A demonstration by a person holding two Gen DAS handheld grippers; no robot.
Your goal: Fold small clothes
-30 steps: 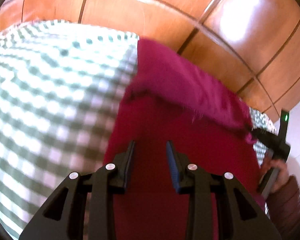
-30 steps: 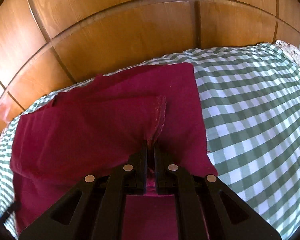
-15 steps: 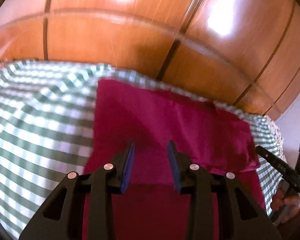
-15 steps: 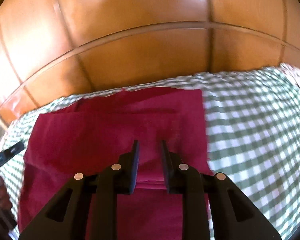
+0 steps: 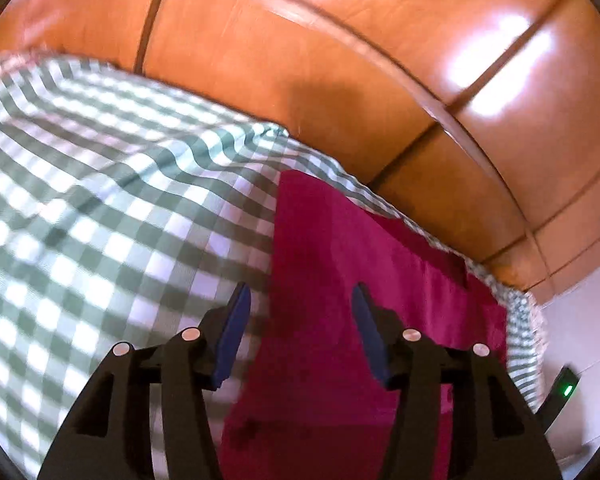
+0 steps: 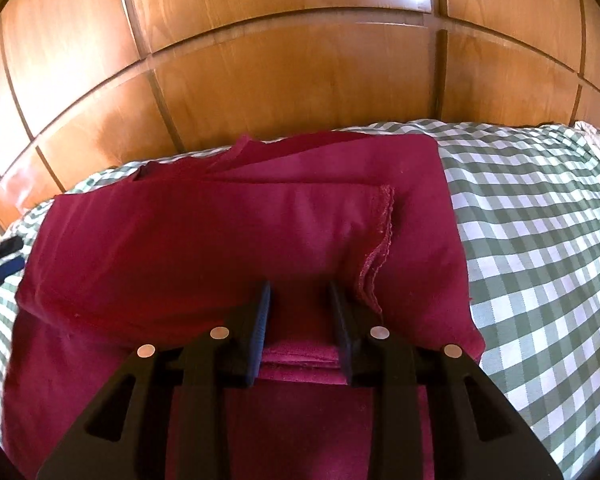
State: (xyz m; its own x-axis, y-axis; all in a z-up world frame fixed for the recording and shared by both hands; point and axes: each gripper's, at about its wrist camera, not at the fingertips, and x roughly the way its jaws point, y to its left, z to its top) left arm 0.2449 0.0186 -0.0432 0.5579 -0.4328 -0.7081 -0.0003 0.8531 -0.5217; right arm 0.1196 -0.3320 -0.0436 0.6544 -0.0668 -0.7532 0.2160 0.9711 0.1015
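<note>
The left hand-held gripper (image 5: 298, 298), blue-padded jaws opening and empty, hangs over the cloth's (image 6: 228, 240) left edge. The soft maroon cloth lies folded on the green-checked bedspread (image 6: 540, 240), hem frayed. The right hand-held gripper (image 6: 298, 292), jaws narrowly parted and opening, straddles a fold.

Warm, bright light glares in white patches on the glossy wooden headboard (image 5: 340, 80), motion blur smears the checked bedcover (image 5: 100, 220) below it in the left view, and fisheye bending and dark vignetting frame both pictures.
</note>
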